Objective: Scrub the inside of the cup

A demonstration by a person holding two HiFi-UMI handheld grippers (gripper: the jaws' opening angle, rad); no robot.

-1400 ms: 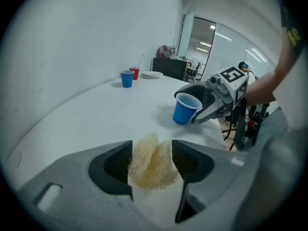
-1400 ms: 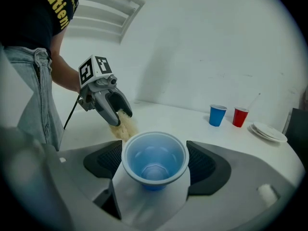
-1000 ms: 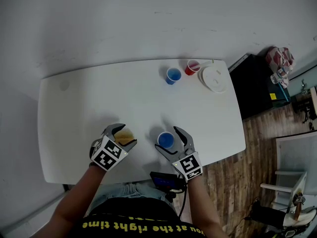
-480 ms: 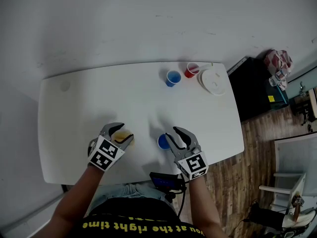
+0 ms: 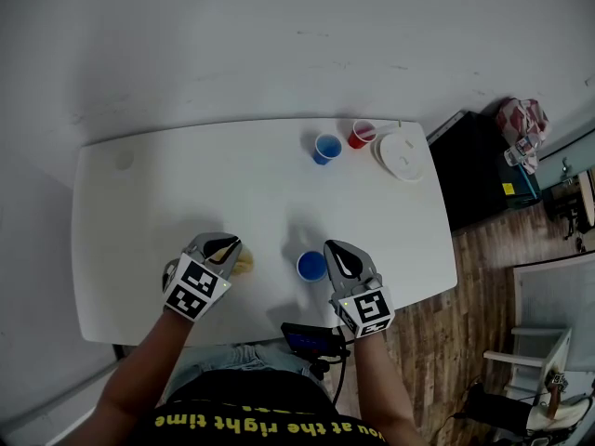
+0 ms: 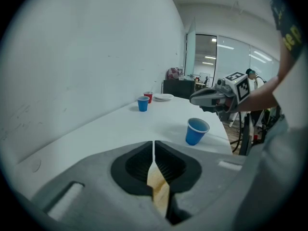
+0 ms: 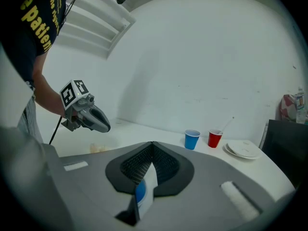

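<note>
A small blue cup [image 5: 311,266] stands upright and empty near the front edge of the white table [image 5: 167,184]. My right gripper [image 5: 335,249] hovers just right of it, jaws shut and empty; in the left gripper view that gripper [image 6: 195,99] hangs above and behind the cup [image 6: 196,131]. A yellow sponge [image 5: 244,264] lies on the table. My left gripper [image 5: 226,245] sits just left of it, jaws closing and nearly together with nothing between them. The right gripper view shows the left gripper [image 7: 103,125] raised above the sponge [image 7: 97,148].
At the table's far right stand a second blue cup [image 5: 326,147], a red cup [image 5: 362,134] with a stick in it, and stacked white plates [image 5: 402,151]. A black cabinet [image 5: 483,161] stands off the table's right end, over wooden floor.
Both grippers' jaws went from wide open to closed. The right one had stood around the blue cup and now sits beside it. The left one drew back off the sponge.
</note>
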